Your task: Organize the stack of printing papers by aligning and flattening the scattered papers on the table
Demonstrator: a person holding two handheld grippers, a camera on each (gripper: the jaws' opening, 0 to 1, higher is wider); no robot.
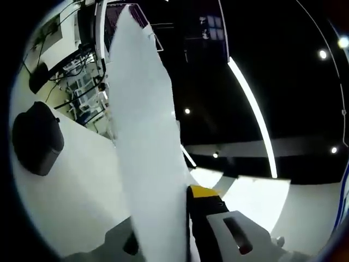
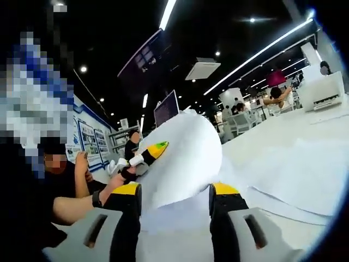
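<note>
A stack of white printing papers [image 1: 144, 136] rises edge-on from between my left gripper's [image 1: 166, 218] jaws, which are shut on its lower edge; one yellow-tipped finger [image 1: 203, 192] shows beside it. In the right gripper view the same papers [image 2: 182, 155] bulge up in a curve over the white table [image 2: 283, 136]. The left gripper [image 2: 148, 154] pinches their left side, held by a person's hand. My right gripper [image 2: 175, 191] stands open, its yellow-tipped fingers [image 2: 128, 190] apart on either side of the papers' near edge, not pressing them.
More loose sheets [image 2: 305, 174] lie spread on the table to the right. A white printer [image 2: 327, 90] stands far right, with people seated behind it. A black object [image 1: 35, 139] rests on the table in the left gripper view, with cluttered desks [image 1: 82, 82] beyond.
</note>
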